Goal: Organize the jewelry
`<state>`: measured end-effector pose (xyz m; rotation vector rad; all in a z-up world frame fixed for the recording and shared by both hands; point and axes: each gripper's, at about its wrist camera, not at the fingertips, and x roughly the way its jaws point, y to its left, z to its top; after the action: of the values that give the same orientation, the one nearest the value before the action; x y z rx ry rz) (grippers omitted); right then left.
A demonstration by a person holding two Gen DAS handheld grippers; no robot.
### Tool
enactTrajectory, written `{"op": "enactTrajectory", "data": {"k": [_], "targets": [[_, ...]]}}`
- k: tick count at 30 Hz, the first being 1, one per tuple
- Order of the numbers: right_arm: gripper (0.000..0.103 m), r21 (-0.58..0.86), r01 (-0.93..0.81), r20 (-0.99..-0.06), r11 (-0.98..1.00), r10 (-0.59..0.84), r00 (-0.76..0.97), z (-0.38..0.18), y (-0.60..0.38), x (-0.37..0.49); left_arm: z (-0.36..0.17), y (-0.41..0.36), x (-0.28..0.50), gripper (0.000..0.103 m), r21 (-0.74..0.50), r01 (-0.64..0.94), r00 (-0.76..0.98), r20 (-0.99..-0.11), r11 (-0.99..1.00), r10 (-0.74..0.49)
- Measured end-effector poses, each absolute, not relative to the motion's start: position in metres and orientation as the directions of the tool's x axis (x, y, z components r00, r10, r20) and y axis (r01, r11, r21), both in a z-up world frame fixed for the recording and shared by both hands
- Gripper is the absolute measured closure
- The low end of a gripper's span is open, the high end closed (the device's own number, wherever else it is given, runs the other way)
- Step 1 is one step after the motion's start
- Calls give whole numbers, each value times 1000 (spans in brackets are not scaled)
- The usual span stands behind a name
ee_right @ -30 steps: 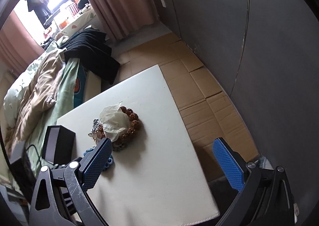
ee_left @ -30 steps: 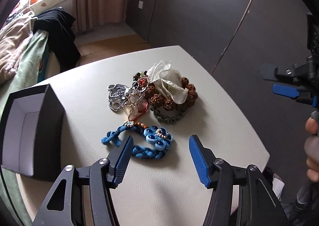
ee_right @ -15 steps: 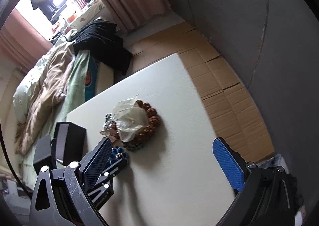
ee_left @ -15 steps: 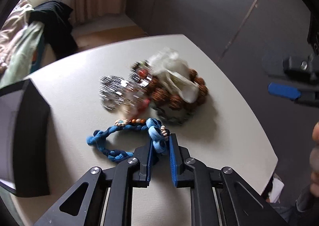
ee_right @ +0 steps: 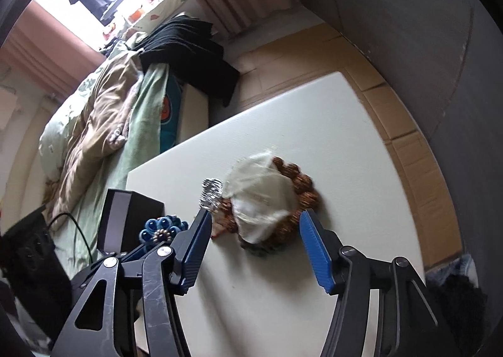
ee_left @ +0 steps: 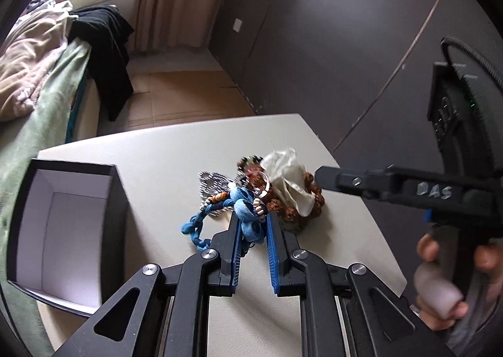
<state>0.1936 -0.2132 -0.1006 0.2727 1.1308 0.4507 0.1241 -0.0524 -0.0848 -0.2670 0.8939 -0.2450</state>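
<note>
My left gripper (ee_left: 253, 220) is shut on the blue braided bracelet (ee_left: 248, 215) with a fabric flower and holds it lifted above the white table (ee_left: 176, 155); its flower also shows in the right wrist view (ee_right: 163, 228). Behind it lies the jewelry pile: a brown bead bracelet (ee_left: 314, 199), a silver chain piece (ee_left: 215, 184) and a clear plastic bag (ee_left: 289, 177). My right gripper (ee_right: 254, 228) is open and hovers just in front of the pile, with the bag (ee_right: 264, 196) and brown beads (ee_right: 301, 184) between its fingers' line of sight.
An open black box with a white inside (ee_left: 63, 231) stands at the table's left; it also shows in the right wrist view (ee_right: 129, 218). A bed with bedding and a black garment (ee_right: 188, 48) lies beyond the table. Cardboard covers the floor (ee_right: 405, 143) beside a dark wall.
My left gripper closed on the blue bracelet and lifted it off the table. My right gripper narrowed and moved down closer to the jewelry pile.
</note>
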Motion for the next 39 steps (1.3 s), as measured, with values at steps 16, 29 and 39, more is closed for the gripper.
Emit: {"op": "enactTrajectory", "data": {"k": [16, 29, 39], "targets": [[99, 318, -163, -874, 934, 355, 332, -133, -193, 208, -67, 0, 113, 88, -378, 15, 655, -696, 925, -295], [99, 489, -269, -677, 830, 556, 483, -65, -193, 171, -40, 29, 82, 88, -397, -14, 727, -634, 918, -263], [99, 533, -439, -582, 723, 690, 430, -35, -132, 144, -32, 71, 62, 88, -417, -87, 769, -605, 905, -205]]}}
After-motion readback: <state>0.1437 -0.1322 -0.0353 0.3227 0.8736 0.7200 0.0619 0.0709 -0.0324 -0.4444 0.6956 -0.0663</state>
